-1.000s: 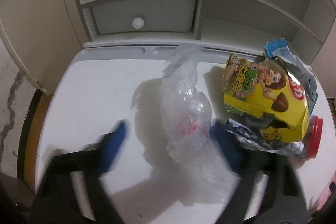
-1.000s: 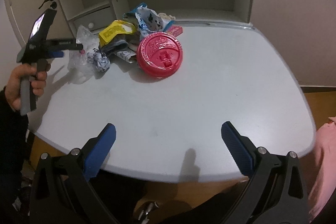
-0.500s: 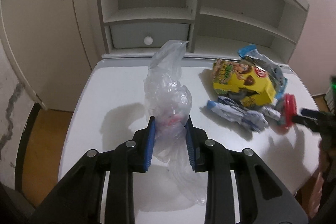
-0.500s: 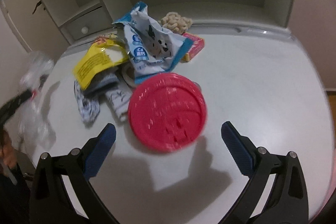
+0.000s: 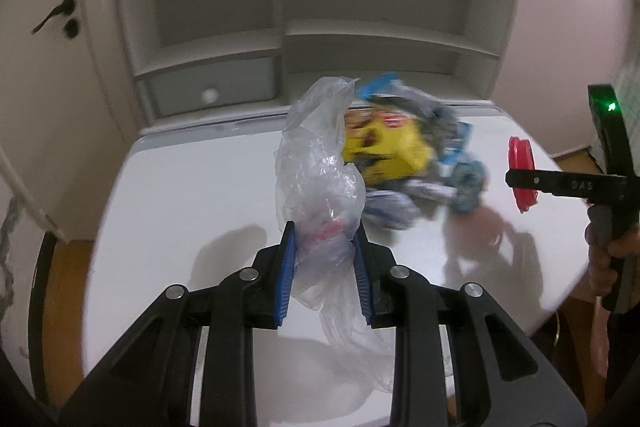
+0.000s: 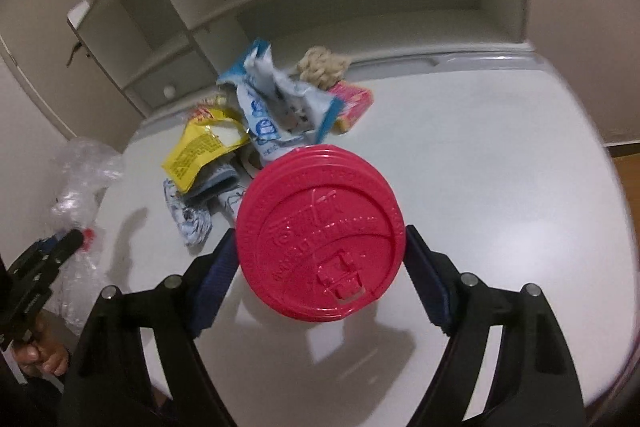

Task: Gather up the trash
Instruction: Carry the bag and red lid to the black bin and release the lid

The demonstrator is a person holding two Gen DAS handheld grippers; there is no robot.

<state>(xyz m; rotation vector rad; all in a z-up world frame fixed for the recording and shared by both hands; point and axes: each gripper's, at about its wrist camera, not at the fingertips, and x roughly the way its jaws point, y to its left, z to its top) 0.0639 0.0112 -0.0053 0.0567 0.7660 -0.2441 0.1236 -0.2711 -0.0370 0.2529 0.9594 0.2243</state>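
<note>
My left gripper [image 5: 325, 275] is shut on a clear crumpled plastic bag [image 5: 320, 171] and holds it above the white table [image 5: 180, 195]. My right gripper [image 6: 320, 267] is shut on a red plastic cup lid [image 6: 320, 231], its blue pads against the lid's rim, lifted just over the table [image 6: 500, 167]. In the left wrist view the lid [image 5: 520, 173] shows edge-on at the right. In the right wrist view the bag [image 6: 80, 187] shows at the far left.
A trash pile lies at the table's back: a yellow snack wrapper [image 6: 200, 147], a blue-white wrapper [image 6: 276, 107], crumpled paper [image 6: 188, 215], a pink box [image 6: 352, 105] and a beige clump [image 6: 324, 65]. White shelves with a drawer [image 5: 208, 95] stand behind.
My right gripper moved forward and closed on the red lid. My left gripper, closed on the plastic bag, has lifted it and swung toward the pile.
</note>
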